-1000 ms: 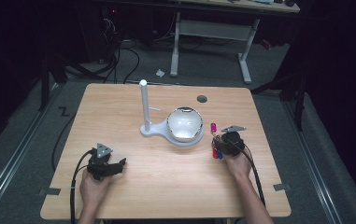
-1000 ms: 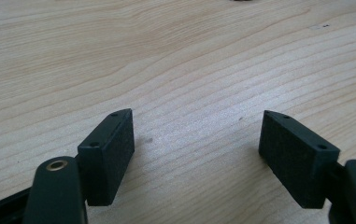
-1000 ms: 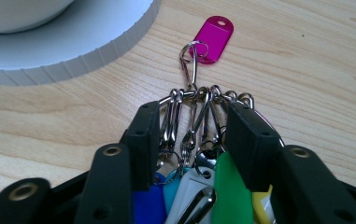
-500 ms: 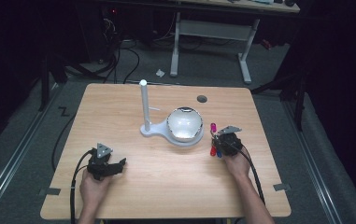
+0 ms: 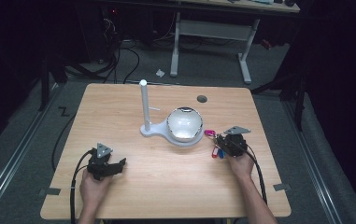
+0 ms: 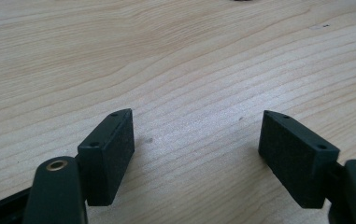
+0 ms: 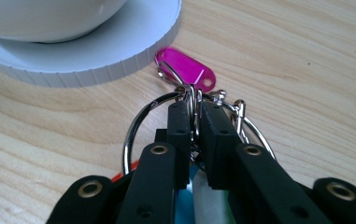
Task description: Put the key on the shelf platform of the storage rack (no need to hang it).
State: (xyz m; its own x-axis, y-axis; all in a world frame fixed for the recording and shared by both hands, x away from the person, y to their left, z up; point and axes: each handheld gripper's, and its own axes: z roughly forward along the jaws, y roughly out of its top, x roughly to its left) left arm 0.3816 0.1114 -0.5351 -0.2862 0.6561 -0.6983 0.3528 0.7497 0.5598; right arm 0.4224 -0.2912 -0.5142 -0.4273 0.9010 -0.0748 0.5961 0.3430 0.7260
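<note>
right gripper [image 7: 193,135] clamped tight on a key ring [image 7: 140,123] with a pink tag [image 7: 185,67], sitting just right of the white stand [image 5: 159,130] mid table [image 5: 119,102], left gripper [image 6: 196,154] wide open, holding nothing, near left side

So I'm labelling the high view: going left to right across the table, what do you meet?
Left tongs → white post → white bowl → pink key tag → right tongs, shut on the key ring.

white stand [image 5: 166,128] mid-table, open tabletop [image 5: 166,172] toward the person
</note>
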